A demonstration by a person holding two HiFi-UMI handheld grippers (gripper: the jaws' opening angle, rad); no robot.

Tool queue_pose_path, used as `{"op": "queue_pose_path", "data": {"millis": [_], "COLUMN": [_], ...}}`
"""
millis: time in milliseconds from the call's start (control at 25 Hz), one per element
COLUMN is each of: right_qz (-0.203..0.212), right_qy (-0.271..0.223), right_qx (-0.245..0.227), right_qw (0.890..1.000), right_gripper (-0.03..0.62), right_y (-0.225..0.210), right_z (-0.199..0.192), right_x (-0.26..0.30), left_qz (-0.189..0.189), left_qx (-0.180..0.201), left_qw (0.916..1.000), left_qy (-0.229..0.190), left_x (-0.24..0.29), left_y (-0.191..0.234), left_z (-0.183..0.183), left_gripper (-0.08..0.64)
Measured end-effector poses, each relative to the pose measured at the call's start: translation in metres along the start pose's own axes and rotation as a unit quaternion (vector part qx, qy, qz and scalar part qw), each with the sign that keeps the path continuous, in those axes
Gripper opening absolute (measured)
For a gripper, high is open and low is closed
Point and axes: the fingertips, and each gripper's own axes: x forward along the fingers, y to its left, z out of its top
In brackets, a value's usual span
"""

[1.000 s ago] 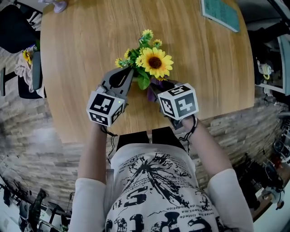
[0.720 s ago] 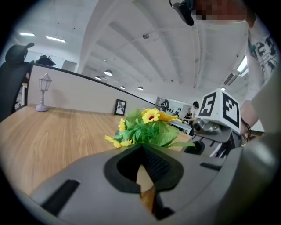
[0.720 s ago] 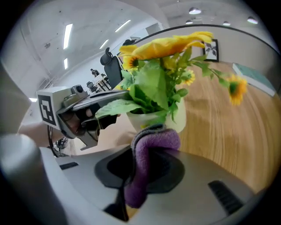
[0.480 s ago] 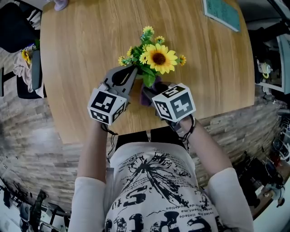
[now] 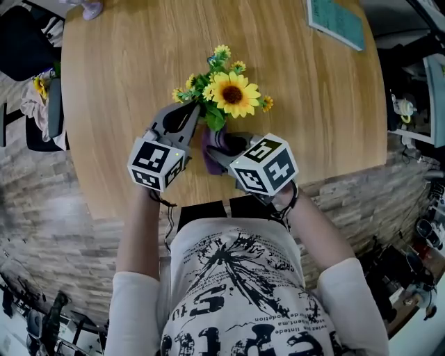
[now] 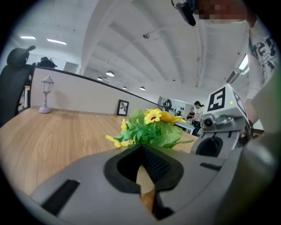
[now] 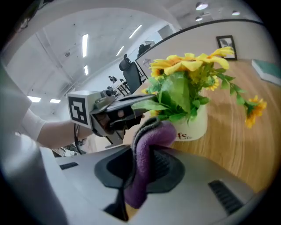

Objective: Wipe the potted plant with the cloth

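Sunflower blooms and green leaves are carried in a cream pot (image 7: 195,125) with dark print on its wall. Together they make up the potted plant (image 5: 231,94), which is stood on a wooden table (image 5: 118,76) near the edge closest to the person.

The right claw (image 5: 224,147) is closed on a purple cloth (image 5: 208,158), which is pinched between the pads and folded over past the tips. The cloth is held on the person's side of the plant, below the leaves and close to the pot's wall. Whether it is pressed against the pot cannot be told.

The left claw (image 5: 200,108) is shut, with its jaws brought together and nothing seen between the pads. Its tips are placed at the plant's left side, among the lowest leaves by the rim. Whether a leaf or the rim is nipped there cannot be made out.

A teal book (image 5: 338,19) is laid well beyond the plant and to its right, at the table's far edge.
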Motion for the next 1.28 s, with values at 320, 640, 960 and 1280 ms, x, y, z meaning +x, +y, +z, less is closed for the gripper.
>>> {"op": "queue_pose_path", "data": {"millis": [320, 640, 960, 1280], "right_qz": [-0.027, -0.071, -0.15, -0.174], "right_qy": [0.066, 0.129, 0.143, 0.099], "right_qx": [-0.042, -0.073, -0.155, -0.23], "right_qw": [0.997, 0.986, 0.966, 0.952], "right_gripper": [0.078, 0.078, 0.079, 0.079], "right_y": [-0.04, -0.103, -0.178, -0.205], "right_z": [-0.031, -0.052, 0.004, 0.101], "right_x": [-0.039, -0.077, -0.104, -0.1], "left_qz": [0.075, 0.167, 0.213, 0.205], "left_qx": [-0.039, -0.068, -0.098, -0.094], "left_qw": [0.9964, 0.9837, 0.972, 0.9742], "left_qy": [-0.006, 0.006, -0.012, -0.003], "left_x": [0.002, -0.002, -0.007, 0.0], "left_y": [0.001, 0.001, 0.0, 0.001], "left_z": [0.002, 0.001, -0.007, -0.002], "left_gripper": [0.002, 0.002, 0.002, 0.002]}}
